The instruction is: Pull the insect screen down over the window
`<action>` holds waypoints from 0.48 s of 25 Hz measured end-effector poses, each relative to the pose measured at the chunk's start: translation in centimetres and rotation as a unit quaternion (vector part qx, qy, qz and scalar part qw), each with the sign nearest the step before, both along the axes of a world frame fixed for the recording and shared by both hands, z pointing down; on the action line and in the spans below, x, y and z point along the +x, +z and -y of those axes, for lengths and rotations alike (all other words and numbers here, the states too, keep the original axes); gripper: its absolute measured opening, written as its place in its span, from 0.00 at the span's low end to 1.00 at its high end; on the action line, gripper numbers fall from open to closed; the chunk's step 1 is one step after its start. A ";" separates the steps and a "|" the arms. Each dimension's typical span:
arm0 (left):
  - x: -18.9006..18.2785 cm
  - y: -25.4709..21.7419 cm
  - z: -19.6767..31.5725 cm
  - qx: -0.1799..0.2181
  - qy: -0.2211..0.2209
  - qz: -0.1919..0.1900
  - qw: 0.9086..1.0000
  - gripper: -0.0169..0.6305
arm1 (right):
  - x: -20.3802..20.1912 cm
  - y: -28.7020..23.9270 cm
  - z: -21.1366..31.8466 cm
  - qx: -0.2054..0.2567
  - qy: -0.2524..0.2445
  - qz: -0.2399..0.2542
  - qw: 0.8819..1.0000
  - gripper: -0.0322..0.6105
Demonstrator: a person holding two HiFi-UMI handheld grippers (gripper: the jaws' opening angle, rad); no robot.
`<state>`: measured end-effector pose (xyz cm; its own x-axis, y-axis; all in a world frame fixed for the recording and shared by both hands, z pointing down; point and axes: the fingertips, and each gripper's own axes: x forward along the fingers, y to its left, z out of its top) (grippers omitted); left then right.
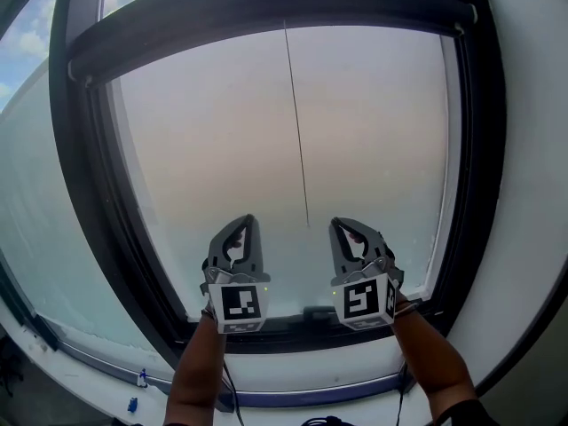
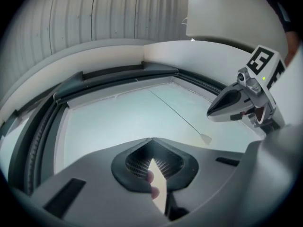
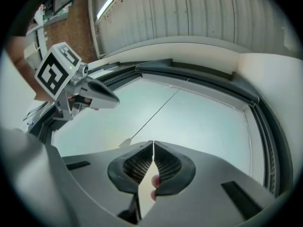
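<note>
The window (image 1: 284, 149) has a dark frame, and a dark roller housing (image 1: 266, 11) runs along its top. From the housing a thin pull cord (image 1: 297, 131) hangs down the middle of the pale pane and ends in a small tab (image 2: 206, 138). My left gripper (image 1: 248, 222) is shut and empty, just left of the cord's lower end. My right gripper (image 1: 335, 225) is also shut and empty, just right of it. Neither touches the cord. In the right gripper view the tab (image 3: 125, 142) lies left of the closed jaws (image 3: 153, 144).
The dark bottom rail (image 1: 302, 322) runs just below both grippers, with a white sill (image 1: 293, 371) under it. Thick side frames (image 1: 89, 193) close in the pane. A second glazed pane (image 1: 35, 238) stands at the left. A corrugated wall (image 3: 189, 13) shows beyond.
</note>
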<state>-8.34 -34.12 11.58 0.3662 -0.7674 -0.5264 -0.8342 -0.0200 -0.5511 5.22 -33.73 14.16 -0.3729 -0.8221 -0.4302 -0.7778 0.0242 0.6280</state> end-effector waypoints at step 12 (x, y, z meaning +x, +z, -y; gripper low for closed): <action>0.9 -8.8 1.6 0.105 -0.139 0.115 0.978 0.03 | 1.3 -7.8 1.8 0.109 0.114 -0.143 0.977 0.06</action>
